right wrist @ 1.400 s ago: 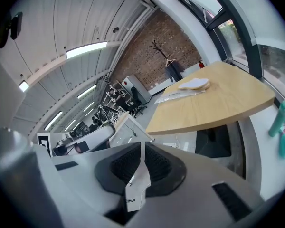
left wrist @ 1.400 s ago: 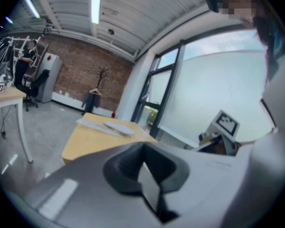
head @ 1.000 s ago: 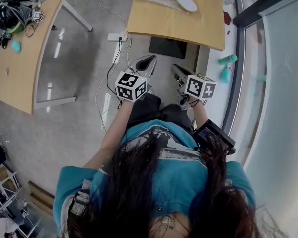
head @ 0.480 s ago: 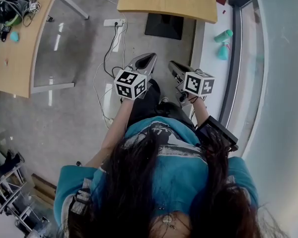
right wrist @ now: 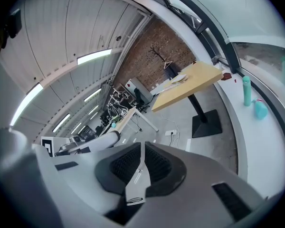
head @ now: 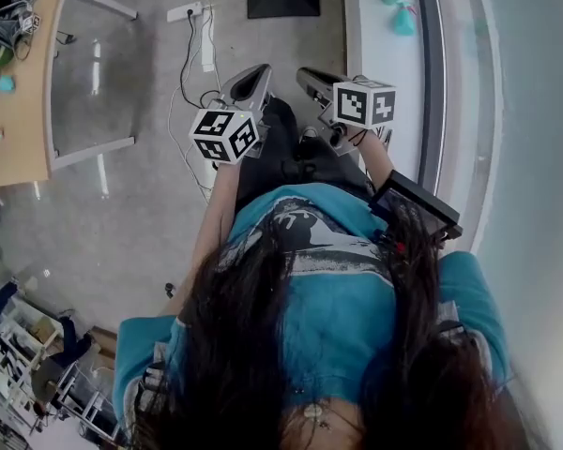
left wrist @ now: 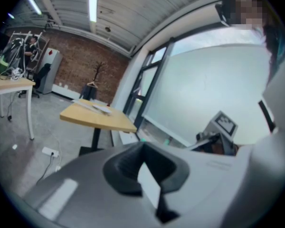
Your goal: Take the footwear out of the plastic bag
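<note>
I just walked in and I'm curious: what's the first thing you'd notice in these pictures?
The person's long dark hair and teal shirt fill the bottom of the head view. Ahead, the left hand-held gripper and right hand-held gripper, with black-and-white marker cubes, point forward over the grey floor, both shut and empty. A wooden table stands further off by the window.

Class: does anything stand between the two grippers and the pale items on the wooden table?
Nothing visible does: only open floor lies between the left gripper, right gripper and the table bearing the pale items.
</note>
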A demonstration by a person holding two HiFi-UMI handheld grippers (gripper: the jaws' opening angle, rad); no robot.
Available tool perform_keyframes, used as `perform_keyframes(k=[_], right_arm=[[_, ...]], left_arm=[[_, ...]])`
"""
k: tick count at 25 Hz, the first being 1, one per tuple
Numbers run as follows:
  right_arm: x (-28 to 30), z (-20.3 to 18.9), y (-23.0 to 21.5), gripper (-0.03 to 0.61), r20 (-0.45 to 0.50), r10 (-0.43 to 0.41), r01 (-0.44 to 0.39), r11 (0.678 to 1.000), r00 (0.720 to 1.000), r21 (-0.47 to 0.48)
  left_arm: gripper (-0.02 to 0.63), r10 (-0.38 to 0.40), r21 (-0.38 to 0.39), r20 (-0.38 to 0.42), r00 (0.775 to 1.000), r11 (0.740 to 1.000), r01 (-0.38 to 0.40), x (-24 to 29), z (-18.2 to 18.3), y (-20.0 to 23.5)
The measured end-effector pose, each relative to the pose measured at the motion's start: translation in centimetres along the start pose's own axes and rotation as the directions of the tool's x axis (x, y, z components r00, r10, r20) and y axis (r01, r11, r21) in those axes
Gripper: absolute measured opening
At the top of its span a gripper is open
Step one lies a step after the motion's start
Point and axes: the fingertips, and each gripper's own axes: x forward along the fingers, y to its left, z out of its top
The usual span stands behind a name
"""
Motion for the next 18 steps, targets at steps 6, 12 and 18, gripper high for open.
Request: perform_keyframes(k=[6,12,18], right_arm=[[1.6,1.7,0.5,0.038,-0.032,-0.009,0.009,1.0,0.999,0.006],[0.8,0.4,0.9,0.038,-0.03,0.005,-0.006,1.0,1.0,-0.023],[0.3,-0.4,1.3,0.038,-0.022,-0.001,0.001,1.0,1.0,-0.027]], left_arm=[[-0.002,0.0,-0.039,0.001,1.0,0.999,0.0,0.6,1.9,2.0],[-0.002,0.006,-0.024,0.026,1.0,1.0,-0.006,-0.6,0.8,0.6],[-0.002,-0.003,-0.015,0.033,0.999,1.0,0.003,-1.2,0.6,0.4]])
